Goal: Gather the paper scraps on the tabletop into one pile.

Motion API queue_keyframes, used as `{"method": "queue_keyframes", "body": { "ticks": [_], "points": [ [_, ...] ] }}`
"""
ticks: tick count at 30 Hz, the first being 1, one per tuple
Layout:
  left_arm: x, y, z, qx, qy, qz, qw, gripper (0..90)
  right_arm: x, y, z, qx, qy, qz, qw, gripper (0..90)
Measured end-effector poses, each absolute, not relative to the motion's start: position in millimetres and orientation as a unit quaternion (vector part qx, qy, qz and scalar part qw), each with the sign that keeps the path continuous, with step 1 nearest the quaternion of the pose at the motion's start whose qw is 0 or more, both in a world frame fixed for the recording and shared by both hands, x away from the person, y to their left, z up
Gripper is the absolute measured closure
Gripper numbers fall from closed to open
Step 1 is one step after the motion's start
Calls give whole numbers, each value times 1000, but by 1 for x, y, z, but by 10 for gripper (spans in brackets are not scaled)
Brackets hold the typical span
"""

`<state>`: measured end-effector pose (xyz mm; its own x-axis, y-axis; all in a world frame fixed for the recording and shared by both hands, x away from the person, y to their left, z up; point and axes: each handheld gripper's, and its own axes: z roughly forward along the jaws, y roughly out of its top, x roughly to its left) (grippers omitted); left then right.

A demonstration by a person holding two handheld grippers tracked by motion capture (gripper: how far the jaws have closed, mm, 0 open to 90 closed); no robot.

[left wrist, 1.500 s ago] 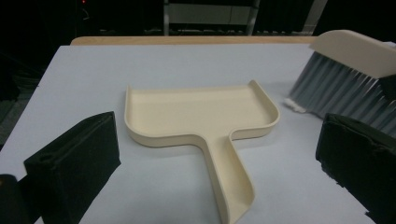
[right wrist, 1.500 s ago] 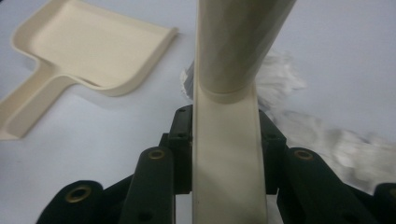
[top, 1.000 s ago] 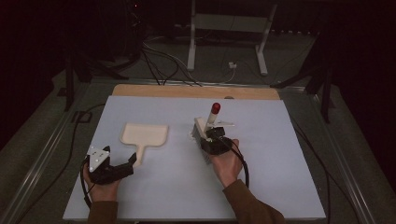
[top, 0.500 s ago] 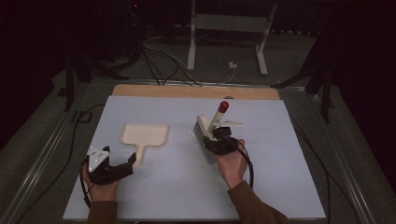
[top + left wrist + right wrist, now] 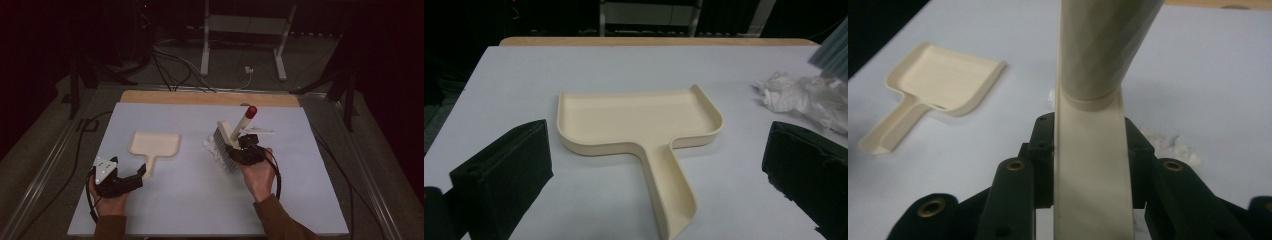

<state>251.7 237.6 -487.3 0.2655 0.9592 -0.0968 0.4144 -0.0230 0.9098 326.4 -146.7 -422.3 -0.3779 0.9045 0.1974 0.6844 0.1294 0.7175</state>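
My right gripper (image 5: 239, 150) has carried the brush (image 5: 231, 136) rightward and up since the earlier frame; my left gripper (image 5: 131, 176) has stayed put.

Right jaws pinch the brush's cream body, bristles down beside the crumpled paper (image 5: 212, 148). Left jaws spread, empty, facing the dustpan (image 5: 639, 125) handle on the table (image 5: 175, 200).

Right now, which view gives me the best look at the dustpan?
The left gripper view: the dustpan lies whole and close, rim and handle clear. The high view shows the dustpan small, between the two grippers. The right gripper view shows the dustpan off to the side, beside the brush handle.
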Motion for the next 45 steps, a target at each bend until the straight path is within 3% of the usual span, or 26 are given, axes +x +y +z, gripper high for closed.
{"method": "queue_keyframes", "body": {
  "ticks": [8,10,23,35,45],
  "points": [
    [252,238,-487,650,528,297,458,4,325,-162,-410,536,735,388,148,674],
    [252,237,-487,651,527,298,457,5,329,-165,-413,529,759,358,130,674],
    [251,238,-487,650,528,298,458,5,343,-190,-409,540,739,368,167,674],
    [252,238,-488,650,529,297,457,5,383,-221,-436,534,754,308,228,674],
    [252,238,-488,650,529,297,458,4,395,-206,-462,489,792,273,241,675]
  ]
}}
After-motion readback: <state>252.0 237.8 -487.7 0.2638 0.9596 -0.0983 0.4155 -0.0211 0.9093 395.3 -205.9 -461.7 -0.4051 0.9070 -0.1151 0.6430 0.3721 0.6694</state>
